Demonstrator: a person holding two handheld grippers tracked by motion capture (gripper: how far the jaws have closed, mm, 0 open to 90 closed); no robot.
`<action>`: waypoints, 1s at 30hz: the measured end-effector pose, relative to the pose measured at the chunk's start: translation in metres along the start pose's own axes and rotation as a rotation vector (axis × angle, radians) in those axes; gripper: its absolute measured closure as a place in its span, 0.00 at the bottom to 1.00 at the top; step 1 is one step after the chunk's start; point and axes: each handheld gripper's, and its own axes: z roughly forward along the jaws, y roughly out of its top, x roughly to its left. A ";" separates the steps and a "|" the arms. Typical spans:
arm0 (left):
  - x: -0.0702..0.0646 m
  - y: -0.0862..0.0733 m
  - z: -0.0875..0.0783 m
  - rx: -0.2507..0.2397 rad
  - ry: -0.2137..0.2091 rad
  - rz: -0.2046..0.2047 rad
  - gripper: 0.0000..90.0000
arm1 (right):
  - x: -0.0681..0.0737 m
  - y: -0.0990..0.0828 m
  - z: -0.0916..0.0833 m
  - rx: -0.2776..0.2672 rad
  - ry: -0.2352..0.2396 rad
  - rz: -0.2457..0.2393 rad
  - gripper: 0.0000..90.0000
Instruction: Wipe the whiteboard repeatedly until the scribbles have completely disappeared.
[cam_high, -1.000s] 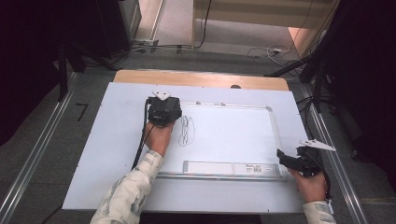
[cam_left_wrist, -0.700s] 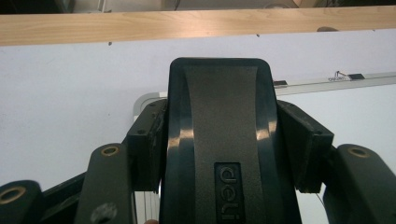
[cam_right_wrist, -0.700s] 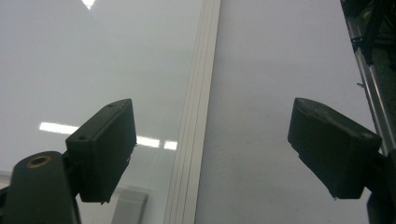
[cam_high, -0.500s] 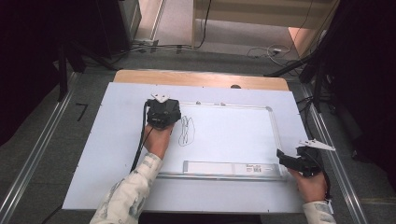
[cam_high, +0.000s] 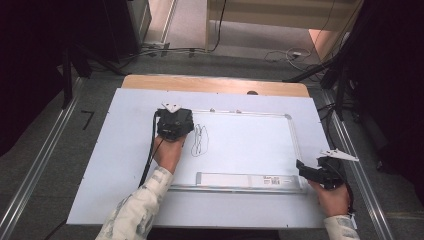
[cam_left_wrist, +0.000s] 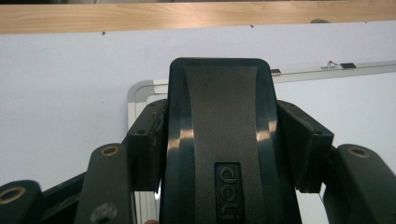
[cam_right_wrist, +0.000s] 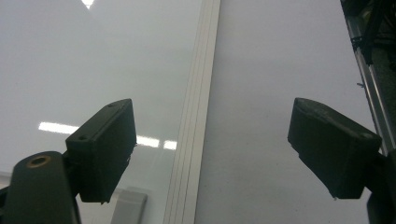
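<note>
Left gripper (cam_left_wrist: 224, 144) around black eraser (cam_left_wrist: 224, 140)

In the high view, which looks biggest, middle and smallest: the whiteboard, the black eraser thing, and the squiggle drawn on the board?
1. whiteboard, clearly largest.
2. and 3. left gripper hides the eraser beneath it, so it can't be ranked against the squiggle.

My fingers (cam_left_wrist: 144, 149) are black, like the eraser (cam_left_wrist: 224, 140); the whiteboard (cam_high: 250, 145) white, silver-framed, its squiggle (cam_high: 199, 140) seemingly black.

whiteboard (cam_high: 250, 145) flat on white table (cam_high: 125, 165)
</note>
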 end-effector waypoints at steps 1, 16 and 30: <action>-0.001 -0.001 0.000 0.000 -0.001 0.004 0.46 | 0.000 0.000 0.000 0.000 0.000 0.000 0.16; -0.014 -0.010 -0.006 0.008 -0.040 0.036 0.46 | 0.001 0.000 0.000 0.001 0.000 -0.003 0.16; -0.018 -0.020 -0.005 0.020 -0.049 0.039 0.46 | 0.001 0.000 0.000 0.000 0.002 -0.008 0.16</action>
